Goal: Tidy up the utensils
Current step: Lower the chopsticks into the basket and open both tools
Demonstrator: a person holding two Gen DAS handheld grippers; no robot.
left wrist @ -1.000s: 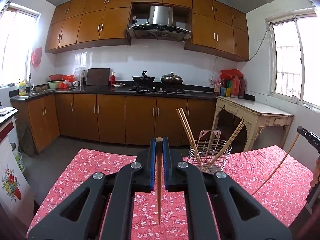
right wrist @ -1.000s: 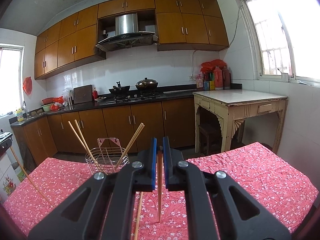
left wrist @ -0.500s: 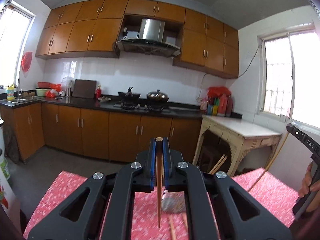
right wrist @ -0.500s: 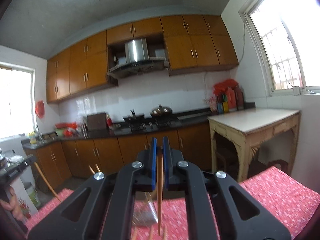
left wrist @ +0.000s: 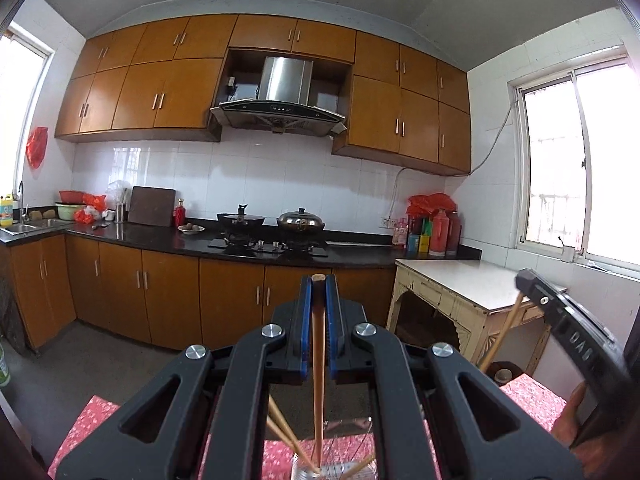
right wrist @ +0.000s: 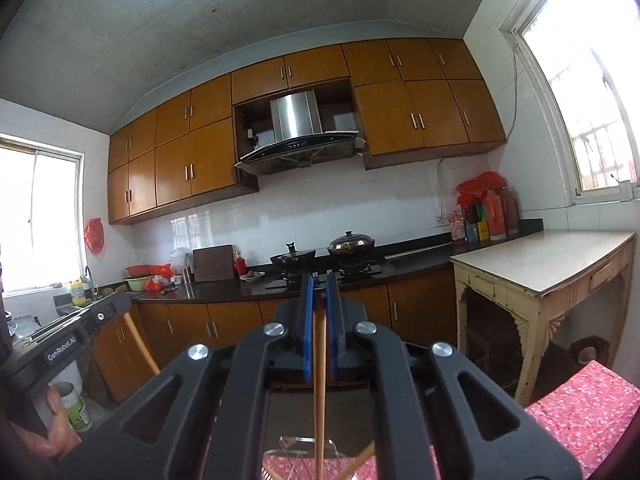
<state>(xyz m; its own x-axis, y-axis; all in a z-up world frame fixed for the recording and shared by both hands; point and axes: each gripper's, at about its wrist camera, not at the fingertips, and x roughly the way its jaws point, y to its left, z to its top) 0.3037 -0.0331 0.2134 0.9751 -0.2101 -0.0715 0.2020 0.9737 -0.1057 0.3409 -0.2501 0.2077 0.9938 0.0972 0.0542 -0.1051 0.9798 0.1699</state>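
Note:
My left gripper (left wrist: 319,280) is shut on a wooden chopstick (left wrist: 319,360) that hangs straight down between its blue pads. The chopstick's lower end reaches the wire utensil basket (left wrist: 348,468) at the bottom edge, where other chopsticks (left wrist: 286,434) lean. My right gripper (right wrist: 319,280) is shut on a second chopstick (right wrist: 319,392), which hangs over the same basket (right wrist: 294,446). Each gripper shows at the edge of the other's view, the right one (left wrist: 526,280) with its chopstick (left wrist: 500,336), the left one (right wrist: 120,300) with its own (right wrist: 140,344). Both are held high over the red flowered tablecloth (right wrist: 580,408).
A cream side table (left wrist: 472,284) stands at the right under a window. Behind runs a dark counter (left wrist: 160,236) with a stove, two pots and wooden cabinets. Grey floor lies between counter and table. A hand (left wrist: 568,412) holds the right gripper.
Both grippers have risen with their chopsticks still clamped. The table and the wire basket have dropped to the bottom edge of both views, and the basket now lies straight below the hanging chopsticks.

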